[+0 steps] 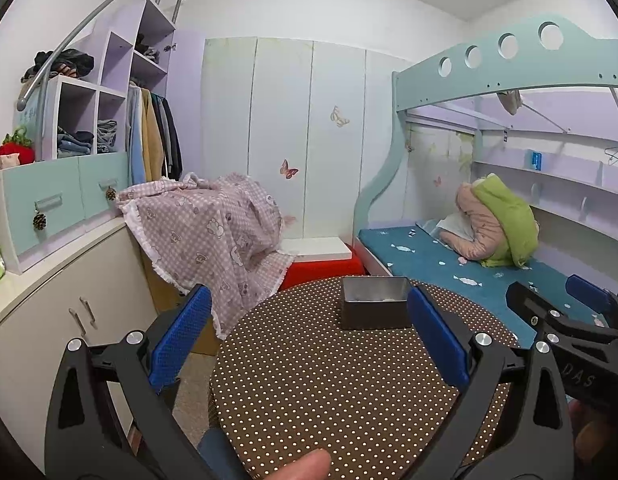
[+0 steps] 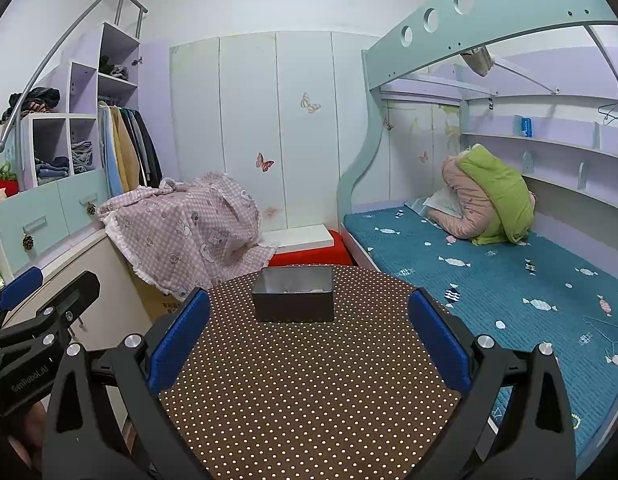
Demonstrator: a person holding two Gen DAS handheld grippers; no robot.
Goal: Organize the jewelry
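Bedroom furniture fills the background: a bunk bed (image 2: 489, 264) with a teal mattress on the right and a white wardrobe (image 2: 269, 128) with butterfly stickers straight ahead. Pink checked cloth (image 2: 189, 232) drapes over something at the left. Nearer the cameras stands a round table (image 2: 309, 380) covered in brown fabric with white dots. At its far edge sits 1 dark metal tin (image 2: 293, 294), lidless, with a few small pale pieces inside; they are too small to identify. The left gripper (image 1: 309, 340) and right gripper (image 2: 309, 340) hover over the near side of the table, side by side, each with its 2 blue-padded fingers spread wide apart and holding nothing. A fingertip (image 1: 305, 466) shows at the bottom of the left wrist view.
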